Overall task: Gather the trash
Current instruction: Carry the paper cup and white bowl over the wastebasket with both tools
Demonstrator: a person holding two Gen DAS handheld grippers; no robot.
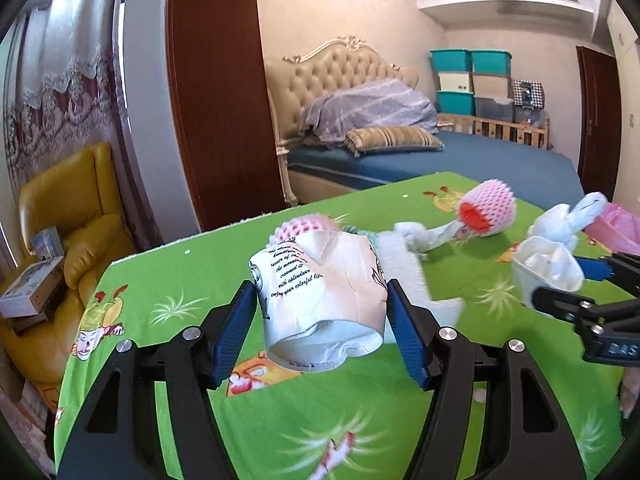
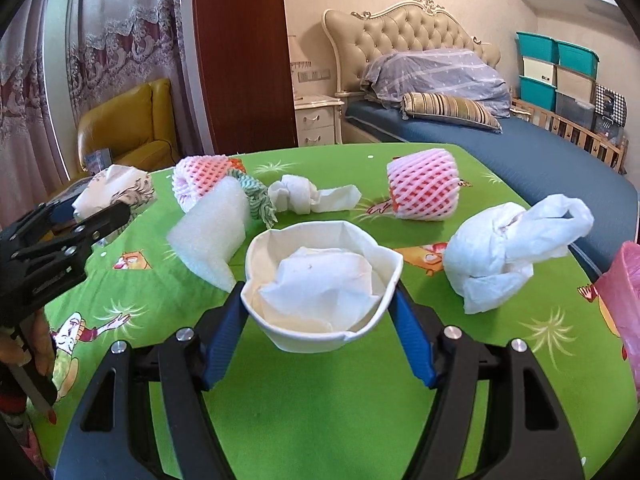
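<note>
In the left wrist view my left gripper [image 1: 322,312] has its jaws clamped on a crushed printed paper cup [image 1: 320,300], held clear above the green counter [image 1: 160,280]. I want steady squeeze, no more, since the cup is already buckled.

In the right wrist view my right gripper [image 2: 320,316] is clamped on a white paper cup stuffed with tissue [image 2: 320,292]. I keep it upright so the tissue stays in, heading for the pink bag [image 2: 624,300] at right.
</note>
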